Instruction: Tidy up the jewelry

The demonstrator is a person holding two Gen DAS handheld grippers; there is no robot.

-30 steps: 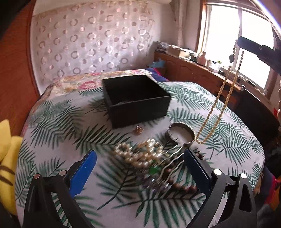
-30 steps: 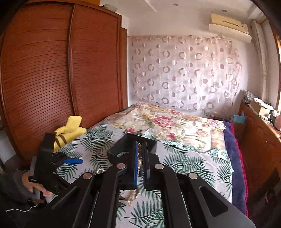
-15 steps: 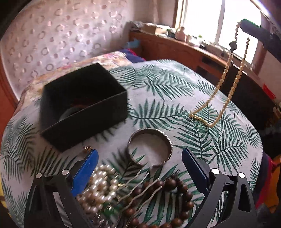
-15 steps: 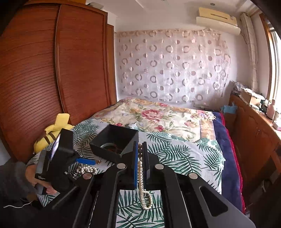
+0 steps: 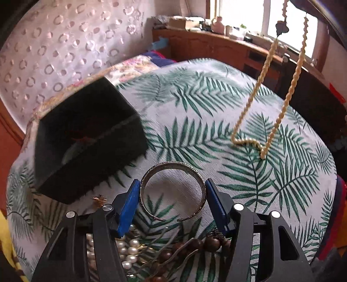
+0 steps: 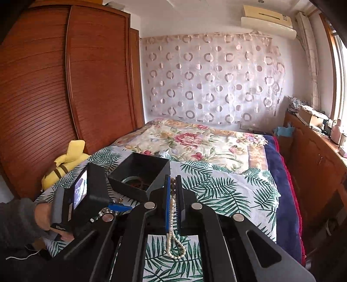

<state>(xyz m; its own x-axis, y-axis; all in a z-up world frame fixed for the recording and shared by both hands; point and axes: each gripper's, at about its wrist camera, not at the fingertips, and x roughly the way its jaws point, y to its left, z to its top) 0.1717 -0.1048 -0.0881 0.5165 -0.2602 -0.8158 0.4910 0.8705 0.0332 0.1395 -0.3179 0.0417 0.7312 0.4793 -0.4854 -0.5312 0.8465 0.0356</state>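
Bed covered by a white cloth with green palm-leaf print [image 5: 249, 169], floral quilt [image 6: 195, 141] beyond it, circle-pattern sheer curtain [image 6: 212, 78] on the far wall, slatted reddish wood wardrobe [image 6: 65, 86], air conditioner [image 6: 267, 18] high up, wooden sideboard [image 6: 314, 156] under the window.

Landmark was the open black square box [image 5: 86, 138] on the cloth. Left gripper [image 5: 172, 196] sat just in front of the box, blue pads closed onto both sides of a silver engraved cuff bangle [image 5: 172, 193] lying flat on the cloth; pads touching its outer rim. Engraved lettering ran along the bangle's inner band, too small to read. White pearl strand [image 5: 128, 249] and brown wooden bead bracelet [image 5: 195, 245] lay behind the bangle, further from the box, under the gripper body.

Right gripper [image 6: 172, 195] was nearly closed, pinching a long cream pearl necklace [image 5: 269, 95] hanging well right of the box, its bottom loop touching the cloth.

Yellow plush toy [image 6: 65, 160] lay left of the box by the wardrobe.
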